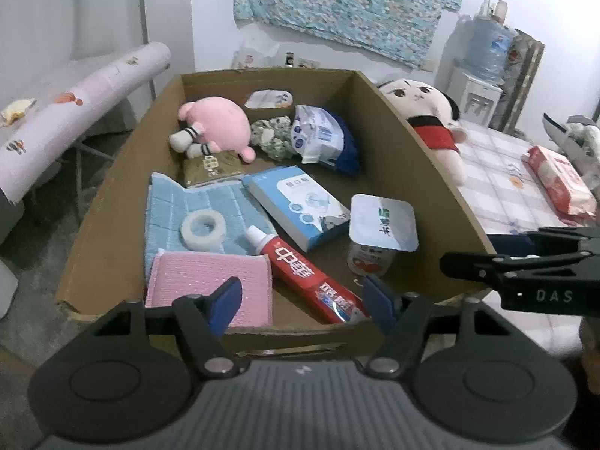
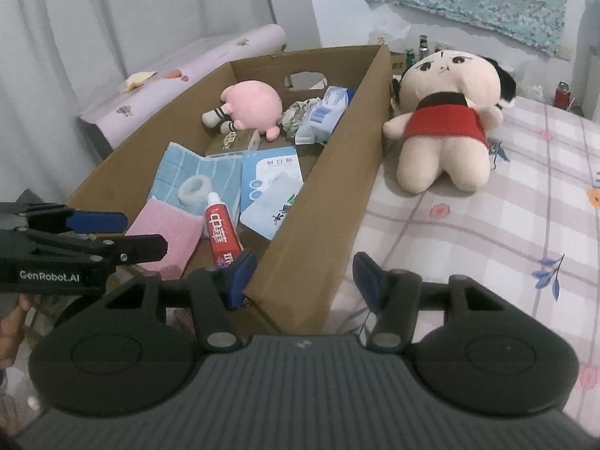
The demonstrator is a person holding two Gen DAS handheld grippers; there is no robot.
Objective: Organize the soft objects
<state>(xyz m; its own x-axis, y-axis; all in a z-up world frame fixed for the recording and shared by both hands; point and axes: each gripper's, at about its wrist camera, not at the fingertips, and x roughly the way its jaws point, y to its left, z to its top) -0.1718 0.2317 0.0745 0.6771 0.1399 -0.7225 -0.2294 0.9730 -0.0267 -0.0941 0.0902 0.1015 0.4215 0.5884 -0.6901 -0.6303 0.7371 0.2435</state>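
A: What is the biggest thing?
B: The cardboard box (image 1: 393, 172). It sits on a checked bed (image 2: 487, 225). Beside it, outside its right wall, lies one big doll (image 2: 442, 120) in a red top.
A: What soft things are inside?
B: One pink plush toy (image 1: 221, 123) at the far end, one blue cloth (image 1: 195, 206), and one pink cloth (image 1: 206, 281) at the near end.
A: Where are the tools?
B: The left tool (image 1: 300, 302) hangs over the near wall, fingers apart, holding nothing. The pink cloth is just past its left finger. The right tool (image 2: 303, 275) is open too, with the box's near right corner between its fingers.
A: Any words?
B: "GenRobot.AI" and "DAS" on the tools. One red toothpaste tube (image 1: 307, 273) has Chinese writing.
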